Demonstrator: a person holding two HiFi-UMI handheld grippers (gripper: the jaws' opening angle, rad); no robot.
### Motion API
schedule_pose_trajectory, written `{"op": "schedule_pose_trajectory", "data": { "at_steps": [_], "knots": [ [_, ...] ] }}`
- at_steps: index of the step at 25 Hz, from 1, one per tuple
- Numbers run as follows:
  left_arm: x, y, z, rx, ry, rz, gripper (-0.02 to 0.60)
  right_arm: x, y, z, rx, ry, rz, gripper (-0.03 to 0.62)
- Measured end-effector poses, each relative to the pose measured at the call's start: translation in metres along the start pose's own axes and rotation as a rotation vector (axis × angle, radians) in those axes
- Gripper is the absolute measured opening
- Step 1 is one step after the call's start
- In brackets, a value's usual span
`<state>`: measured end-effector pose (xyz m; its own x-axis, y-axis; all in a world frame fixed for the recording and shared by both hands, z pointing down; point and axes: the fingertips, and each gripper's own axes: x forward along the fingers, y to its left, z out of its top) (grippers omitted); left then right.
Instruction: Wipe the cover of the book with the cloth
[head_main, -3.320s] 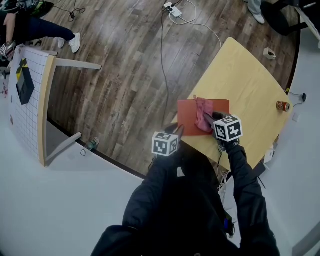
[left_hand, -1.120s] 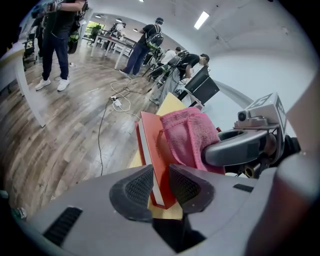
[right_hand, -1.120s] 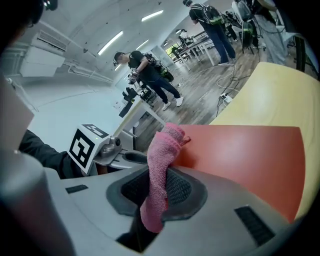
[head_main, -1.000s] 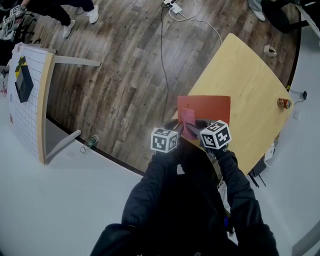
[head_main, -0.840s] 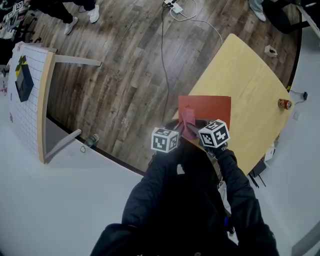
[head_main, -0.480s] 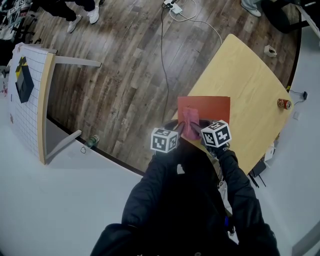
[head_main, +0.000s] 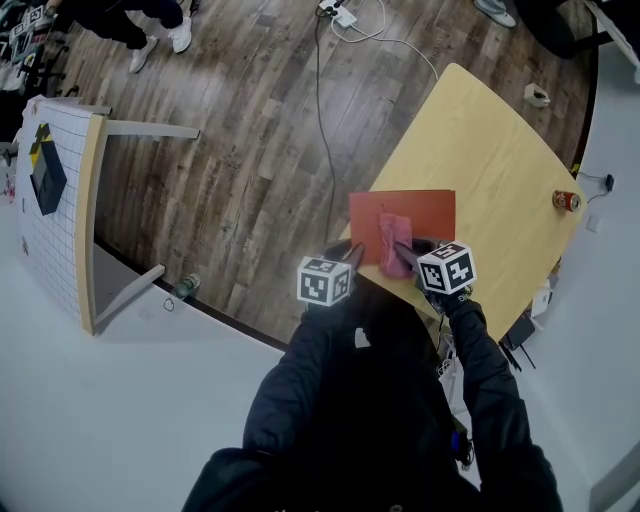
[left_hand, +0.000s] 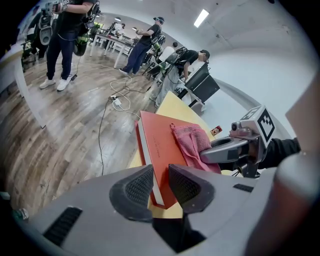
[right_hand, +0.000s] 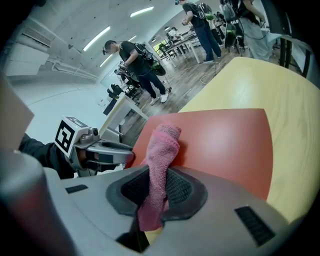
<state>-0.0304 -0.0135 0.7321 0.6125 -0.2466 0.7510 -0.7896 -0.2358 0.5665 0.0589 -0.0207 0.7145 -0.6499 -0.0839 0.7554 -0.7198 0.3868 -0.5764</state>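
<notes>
A red book (head_main: 420, 207) lies at the near left corner of the yellow table (head_main: 490, 150), its near corner hanging over the edge. On its cover lies a pink cloth (head_main: 390, 232), which my right gripper (head_main: 403, 253) is shut on; the cloth (right_hand: 161, 145) runs out between the pads (right_hand: 177, 187) onto the cover. My left gripper (head_main: 352, 254) holds the book's near left corner (left_hand: 159, 192), one jaw on each side of it. The right gripper (left_hand: 206, 153) shows beside the cloth (left_hand: 192, 142) in the left gripper view.
A small can (head_main: 566, 200) stands near the table's right edge and a small white object (head_main: 537, 96) at its far edge. Cables and a power strip (head_main: 340, 15) lie on the wooden floor. A white gridded board (head_main: 55, 200) stands at the left. People stand farther off.
My right gripper has slid the cloth to the right across the cover, from near the book's left edge toward its middle. The left gripper and the book have stayed in place.
</notes>
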Motion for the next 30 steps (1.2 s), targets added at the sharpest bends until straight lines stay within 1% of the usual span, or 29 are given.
{"op": "schedule_pose_trajectory", "data": {
  "at_steps": [9,16,21,26,30],
  "knots": [
    [0.001,-0.001,0.0,0.004,-0.004,0.005,0.114,-0.033,-0.038,-0.009,0.031,-0.025,-0.057,0.081],
    [0.0,-0.002,-0.001,0.007,-0.01,0.011,0.114,-0.049,-0.054,-0.018,0.011,-0.02,-0.098,0.083],
    [0.0,-0.004,0.0,0.013,-0.016,0.009,0.114,-0.063,-0.067,-0.023,0.019,-0.03,-0.13,0.084],
    [0.0,-0.003,-0.001,0.028,-0.011,0.004,0.114,-0.077,-0.081,-0.03,0.013,-0.028,-0.186,0.087],
    [0.0,-0.003,0.0,0.032,-0.02,0.011,0.114,-0.09,-0.092,-0.031,0.048,-0.051,-0.245,0.084]
  ]
}}
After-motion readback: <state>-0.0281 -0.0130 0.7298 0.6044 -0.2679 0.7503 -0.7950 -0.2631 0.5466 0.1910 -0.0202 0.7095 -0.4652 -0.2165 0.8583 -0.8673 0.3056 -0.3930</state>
